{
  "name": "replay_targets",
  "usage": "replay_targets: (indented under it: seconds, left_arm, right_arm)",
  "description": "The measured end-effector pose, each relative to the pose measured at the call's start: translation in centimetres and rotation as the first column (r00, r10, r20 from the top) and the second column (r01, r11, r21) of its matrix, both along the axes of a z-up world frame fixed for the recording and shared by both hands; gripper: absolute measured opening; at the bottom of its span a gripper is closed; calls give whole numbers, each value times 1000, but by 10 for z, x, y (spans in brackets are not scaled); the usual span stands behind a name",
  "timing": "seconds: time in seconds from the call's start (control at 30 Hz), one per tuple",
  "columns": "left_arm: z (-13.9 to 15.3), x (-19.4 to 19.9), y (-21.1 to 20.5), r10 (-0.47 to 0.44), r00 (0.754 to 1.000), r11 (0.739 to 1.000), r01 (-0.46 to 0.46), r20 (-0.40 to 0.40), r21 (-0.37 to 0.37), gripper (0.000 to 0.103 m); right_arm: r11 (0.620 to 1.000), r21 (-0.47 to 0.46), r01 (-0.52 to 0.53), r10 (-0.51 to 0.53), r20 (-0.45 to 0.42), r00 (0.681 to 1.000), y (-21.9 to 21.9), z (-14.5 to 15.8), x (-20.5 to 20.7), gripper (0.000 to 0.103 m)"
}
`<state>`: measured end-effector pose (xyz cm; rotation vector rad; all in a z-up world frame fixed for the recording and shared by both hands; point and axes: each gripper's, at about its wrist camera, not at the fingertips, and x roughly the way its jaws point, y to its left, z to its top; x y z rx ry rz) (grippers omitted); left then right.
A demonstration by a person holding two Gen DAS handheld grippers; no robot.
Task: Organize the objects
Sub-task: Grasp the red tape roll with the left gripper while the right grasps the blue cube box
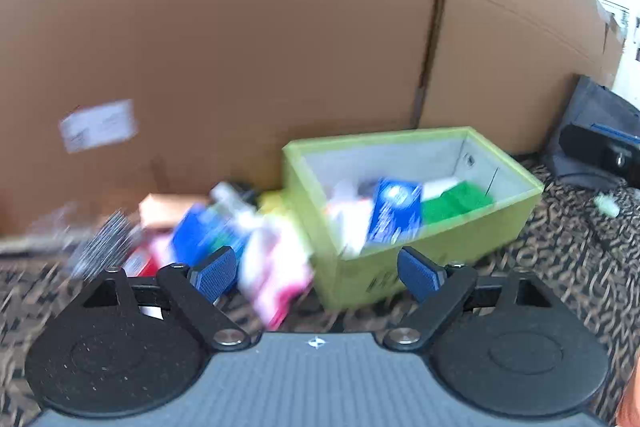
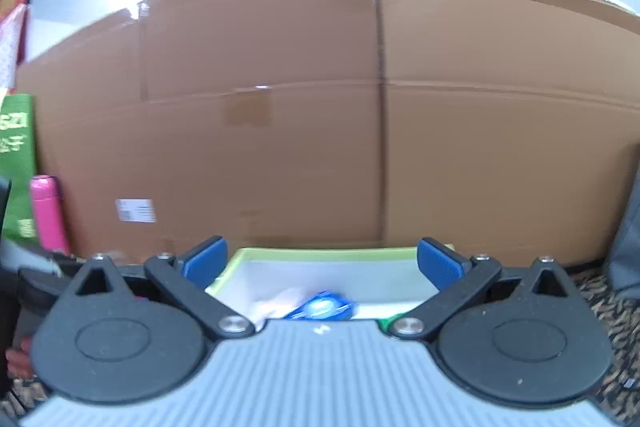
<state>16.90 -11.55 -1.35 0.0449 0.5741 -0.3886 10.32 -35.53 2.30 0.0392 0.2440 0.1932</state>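
A lime-green bin (image 1: 500,223) stands on the patterned carpet and holds a blue packet (image 1: 394,211), a green item (image 1: 456,203) and white items. A blurred pile of packets (image 1: 240,235) lies on the carpet left of the bin. My left gripper (image 1: 316,273) is open and empty, above the near corner of the bin and the pile. My right gripper (image 2: 320,265) is open and empty, just above the bin (image 2: 320,254), where the blue packet (image 2: 322,307) shows.
A large cardboard box (image 1: 240,59) rises right behind the bin and pile. A dark bag (image 1: 592,139) sits at the right. A pink bottle (image 2: 48,213) and a green package (image 2: 16,163) stand at the left in the right wrist view.
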Motion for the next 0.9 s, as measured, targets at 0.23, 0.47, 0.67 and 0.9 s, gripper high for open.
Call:
replay_targets:
  seconds: [0.23, 0.47, 0.67, 0.9]
  left_arm:
    - [-43, -37, 73, 141, 984, 990, -142, -108, 4, 92]
    - [-61, -51, 133, 248, 955, 963, -262, -161, -67, 91]
    - [-54, -31, 150, 231, 962, 963, -248, -148, -105, 91]
    - [-45, 16, 158, 186, 974, 965, -206, -129, -160, 90]
  right_arm:
    - [993, 72, -96, 102, -85, 991, 57, -36, -41, 103]
    - [988, 40, -149, 155, -290, 944, 119, -92, -43, 102]
    - [981, -37, -193, 173, -299, 938, 155, -95, -30, 94]
    - [965, -163, -208, 166, -241, 956, 192, -89, -4, 78]
